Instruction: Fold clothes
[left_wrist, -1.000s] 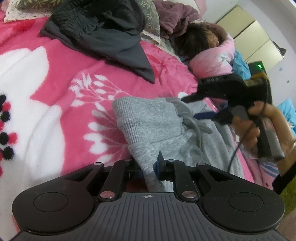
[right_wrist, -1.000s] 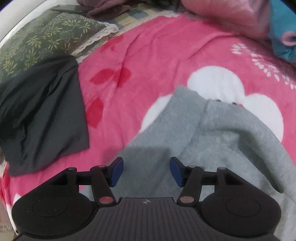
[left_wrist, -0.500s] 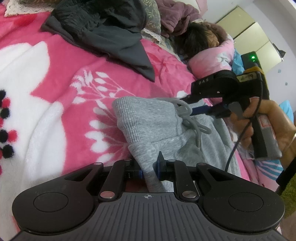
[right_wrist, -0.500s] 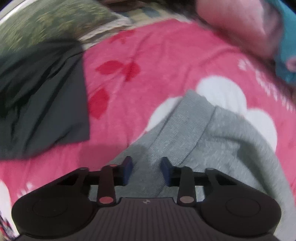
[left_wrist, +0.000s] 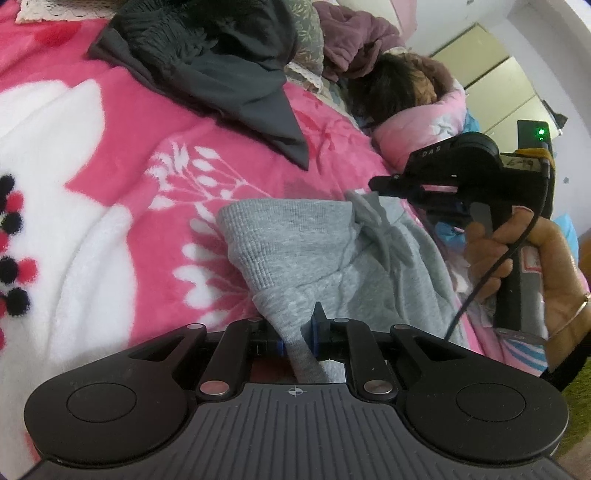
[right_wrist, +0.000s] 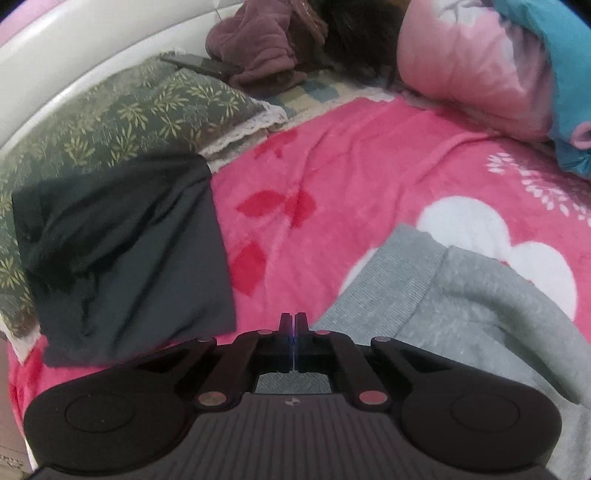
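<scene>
Lying on the pink floral blanket, the grey sweatpants are pinched at one waistband edge by the left gripper — the right gripper has its fingers clenched together at the opposite edge. Beyond — a dark garment, a green leaf-print pillow.

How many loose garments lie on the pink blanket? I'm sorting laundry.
2: grey sweatpants near the front, pinched by the left hand-held gripper; a dark garment farther back by the pillows. Others may be hidden.
</scene>
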